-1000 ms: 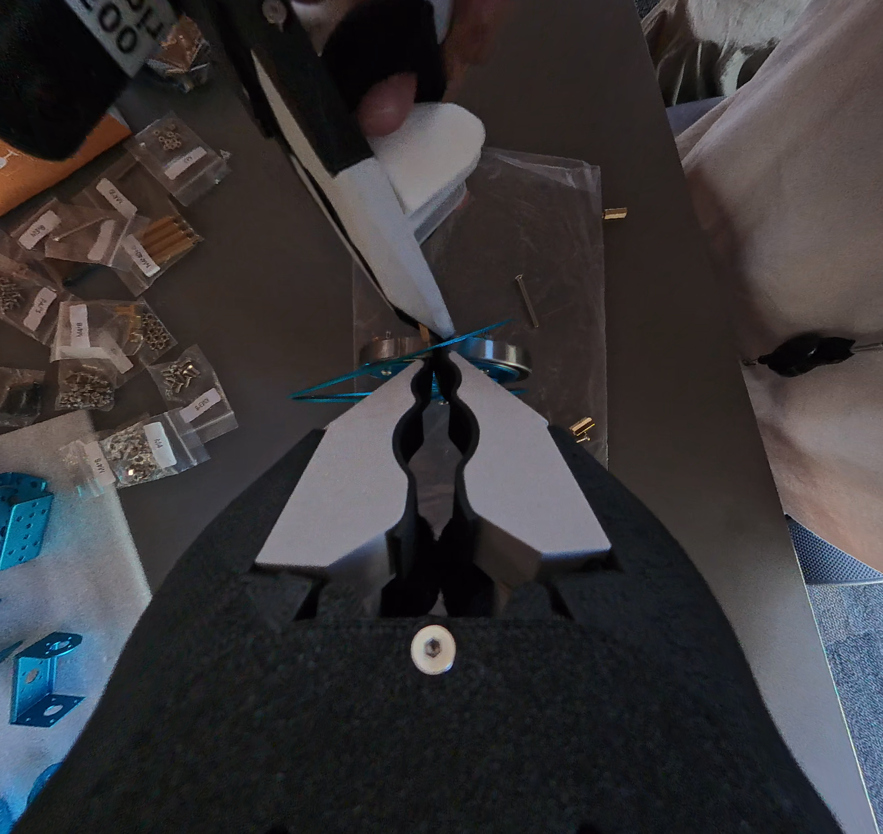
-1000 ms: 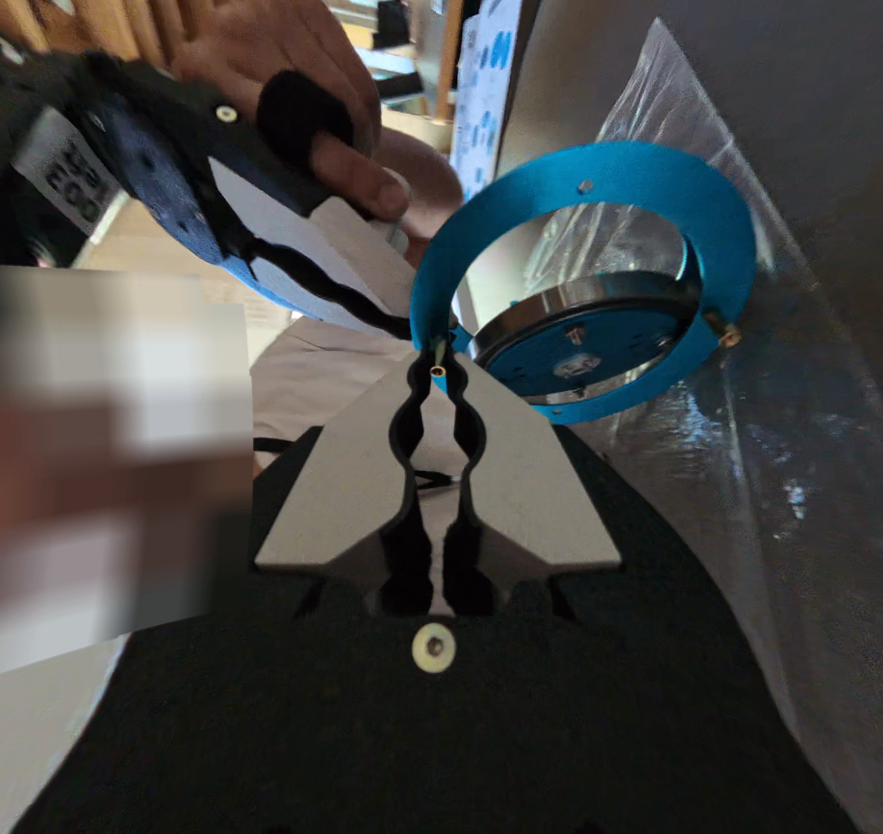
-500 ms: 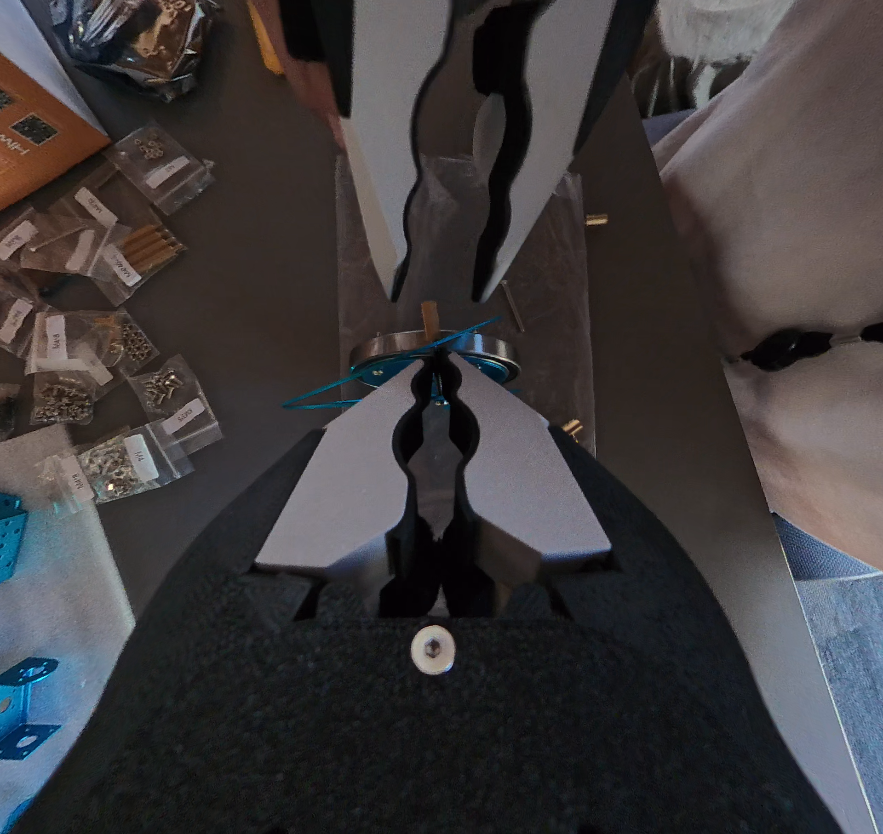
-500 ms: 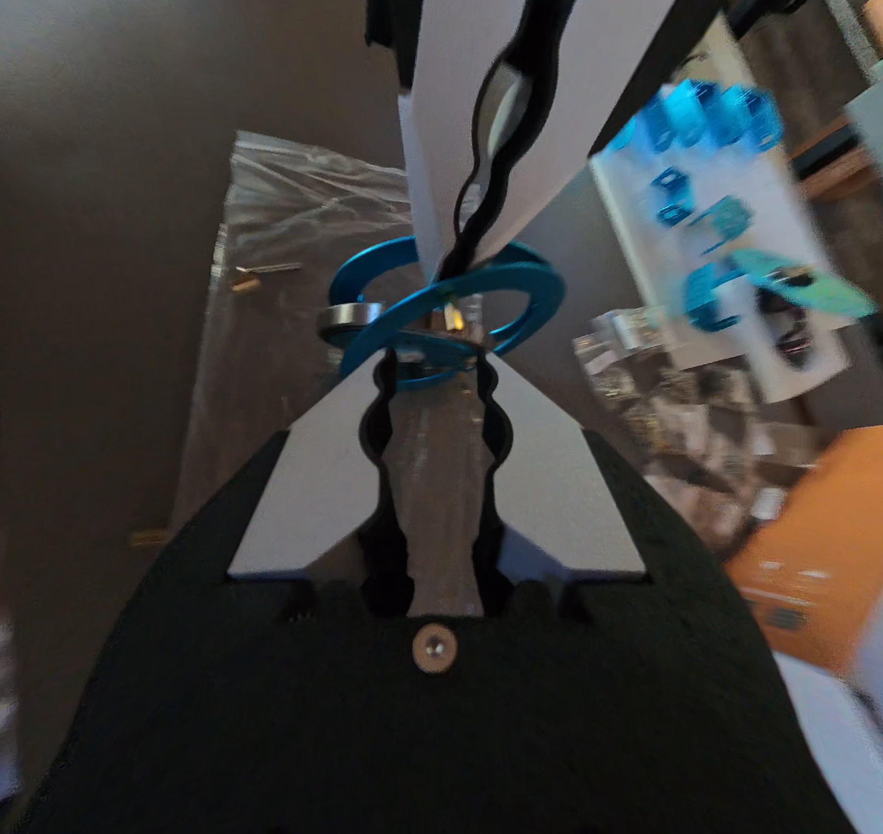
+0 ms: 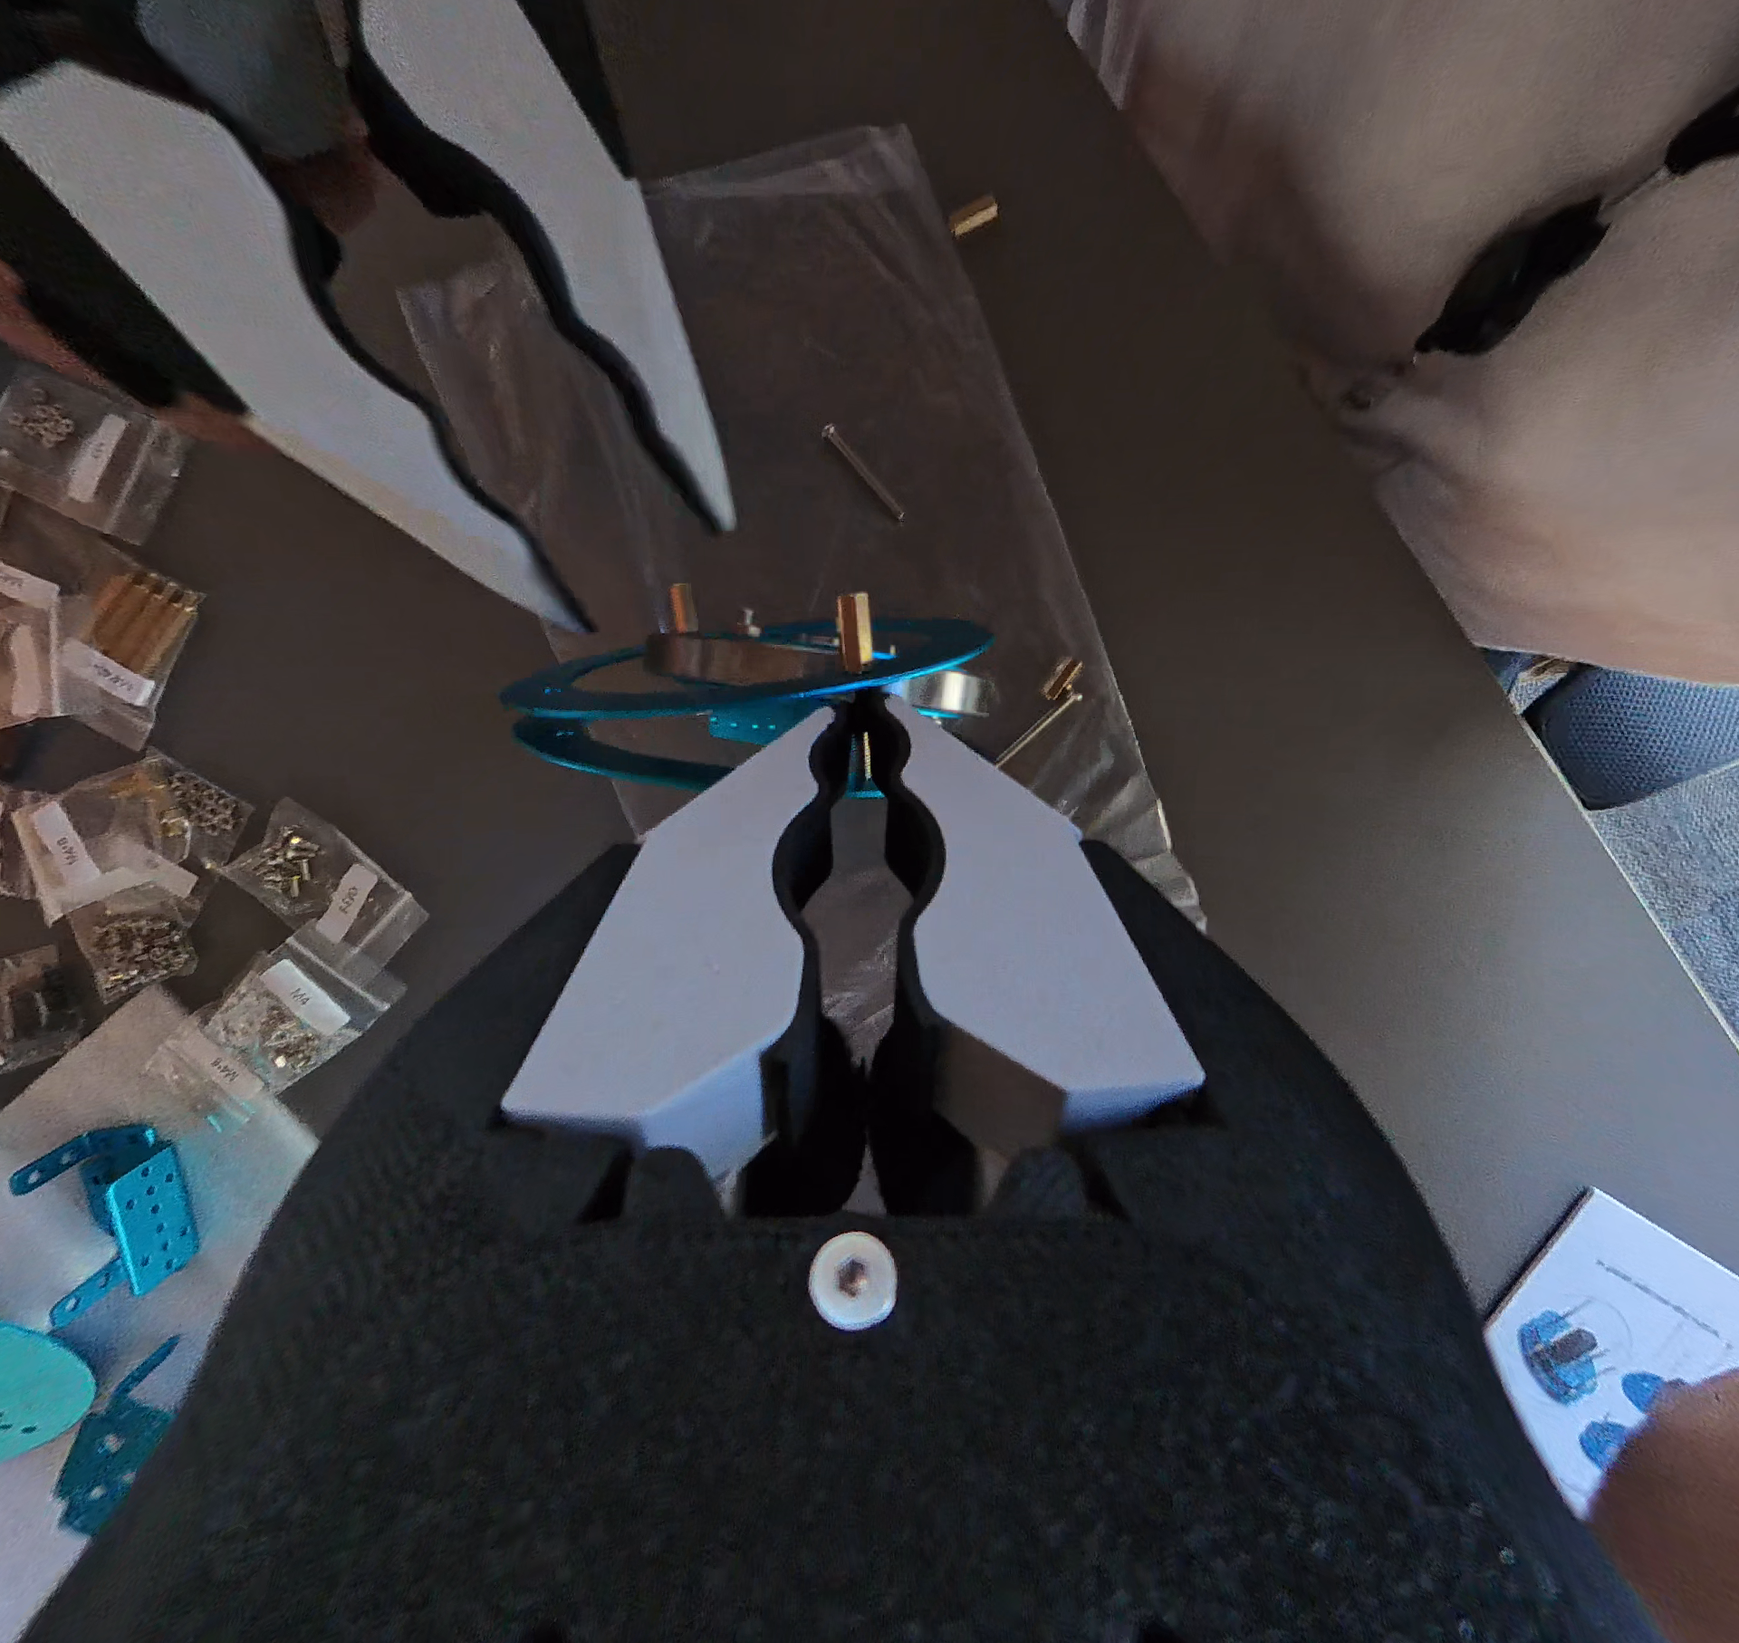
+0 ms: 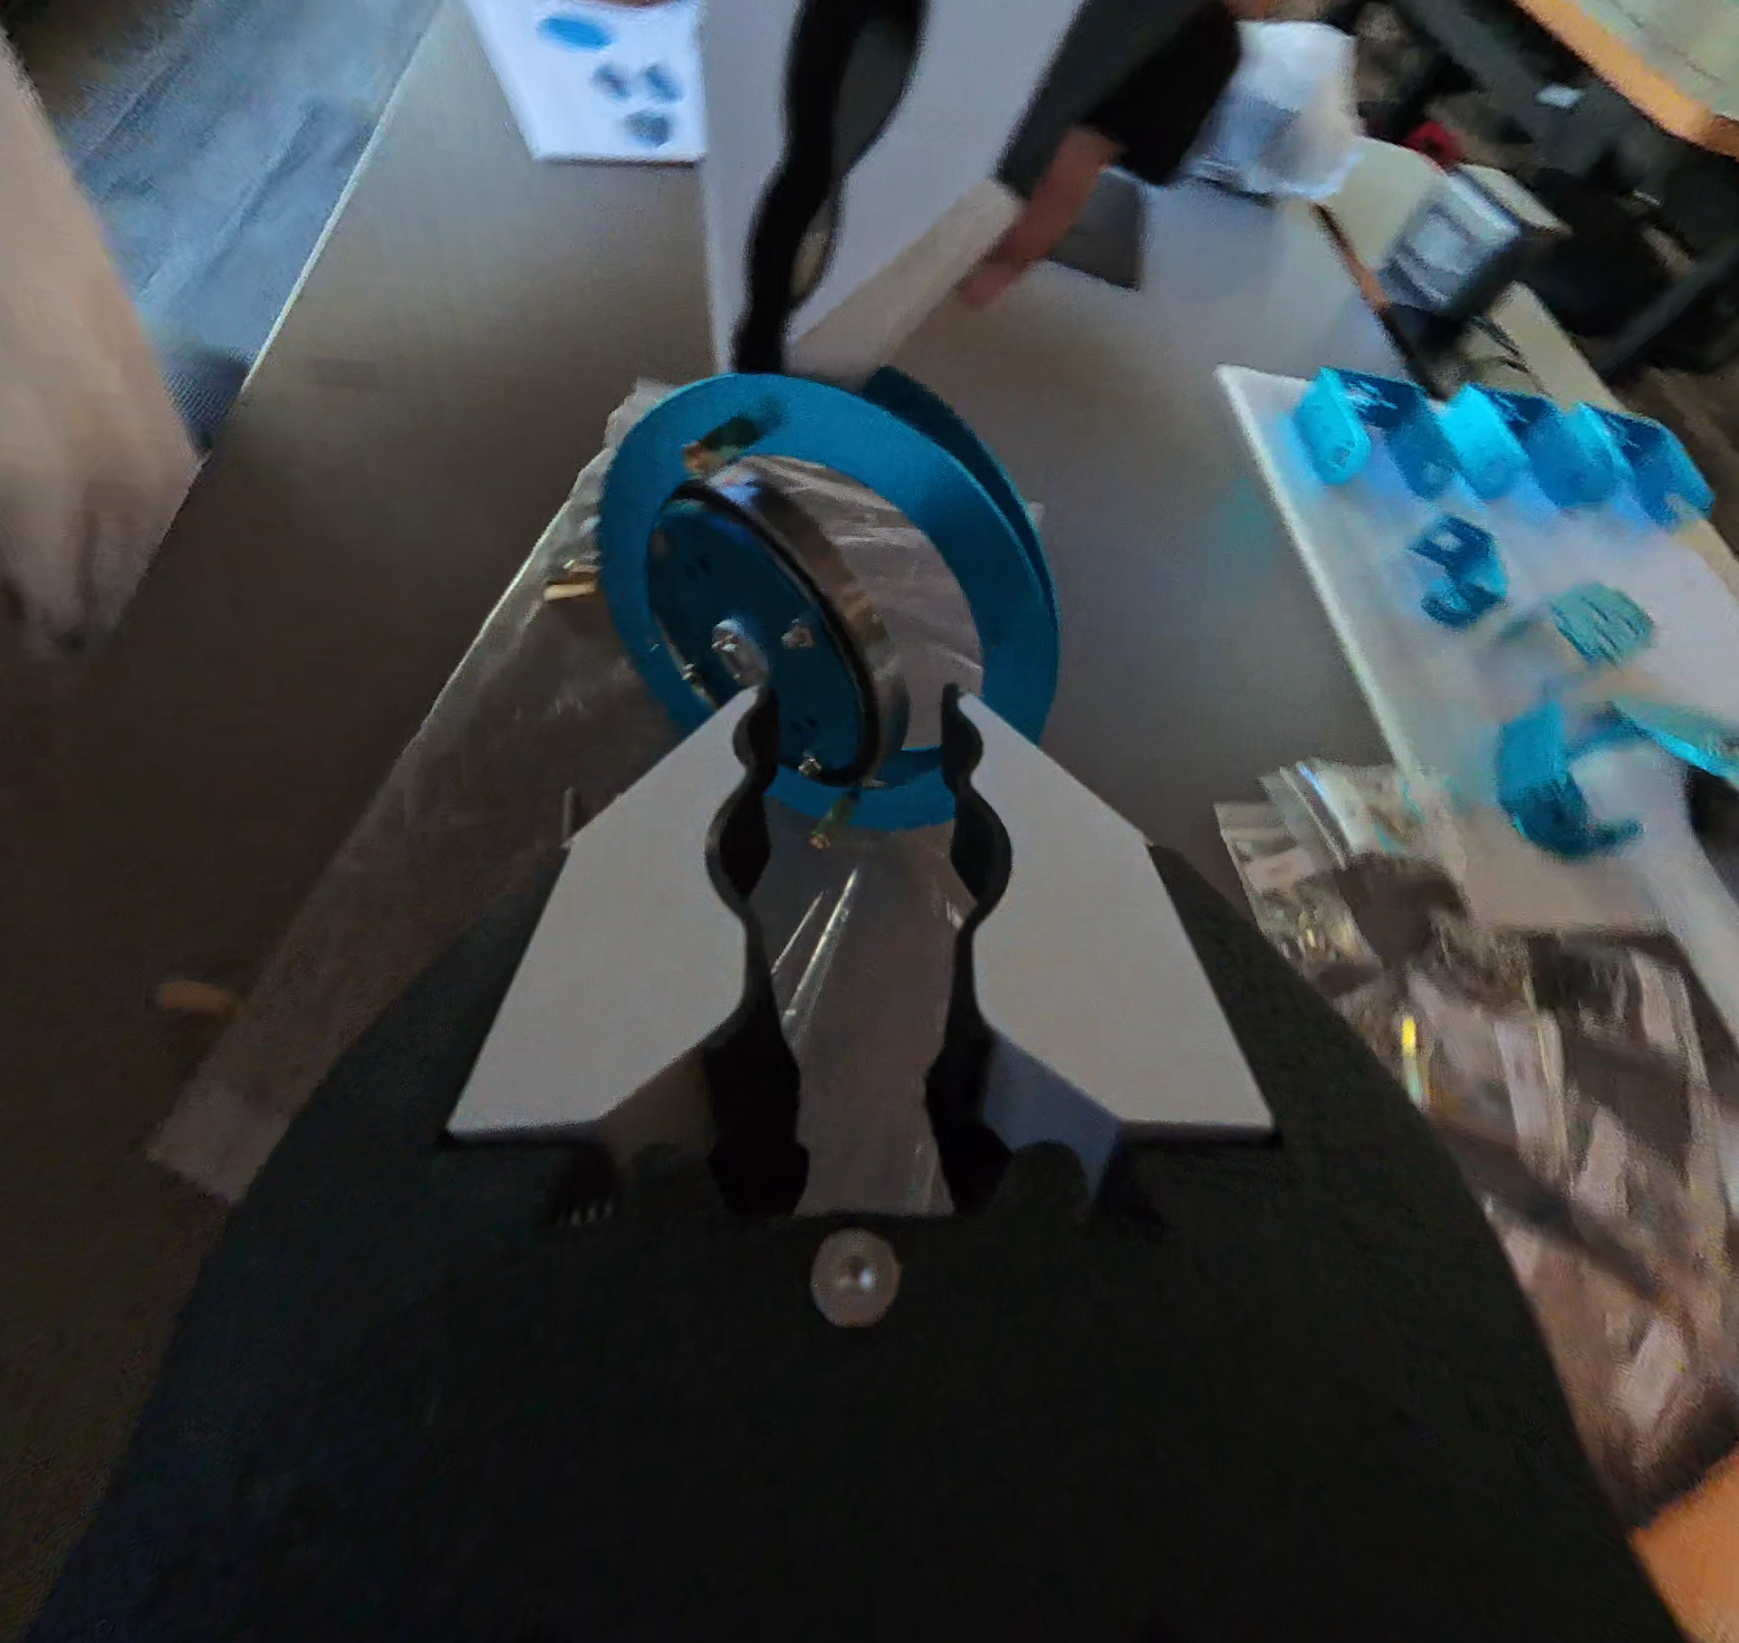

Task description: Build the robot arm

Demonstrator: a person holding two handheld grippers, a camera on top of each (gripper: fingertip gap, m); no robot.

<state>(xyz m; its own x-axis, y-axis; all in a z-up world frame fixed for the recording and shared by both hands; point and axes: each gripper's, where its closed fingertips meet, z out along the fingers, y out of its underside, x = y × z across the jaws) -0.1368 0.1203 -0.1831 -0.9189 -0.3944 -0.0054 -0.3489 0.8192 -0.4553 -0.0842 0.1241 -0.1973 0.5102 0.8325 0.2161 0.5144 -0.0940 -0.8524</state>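
My left gripper [image 5: 861, 704] is shut on the near rim of a blue ring plate [image 5: 753, 666] and holds the assembly up. The assembly has a second blue ring [image 5: 602, 751] below, a silver bearing [image 5: 950, 690] and upright brass standoffs [image 5: 854, 629]. My right gripper [image 5: 649, 572] is open at the upper left, its tips just beyond the ring and apart from it. In the right wrist view my right gripper [image 6: 854, 704] is open and empty, with the ring [image 6: 659, 469] and its blue hub disc [image 6: 743, 647] right in front. The left gripper [image 6: 762, 351] grips the ring's far edge.
A clear plastic bag [image 5: 847, 327] lies under the assembly with a loose screw [image 5: 861, 473] and loose standoffs [image 5: 972, 214]. Bags of screws [image 5: 311, 883] and blue brackets [image 5: 132, 1212] lie to the left. A printed sheet [image 5: 1619, 1344] lies at the right. The table edge and a person's clothing are at the right. My hands' fingertips stand some 6 cm from each other.
My right gripper let go of the brass standoff, opened and drew back to the upper left. My left gripper kept its hold and the ring assembly turned, showing more of its top.
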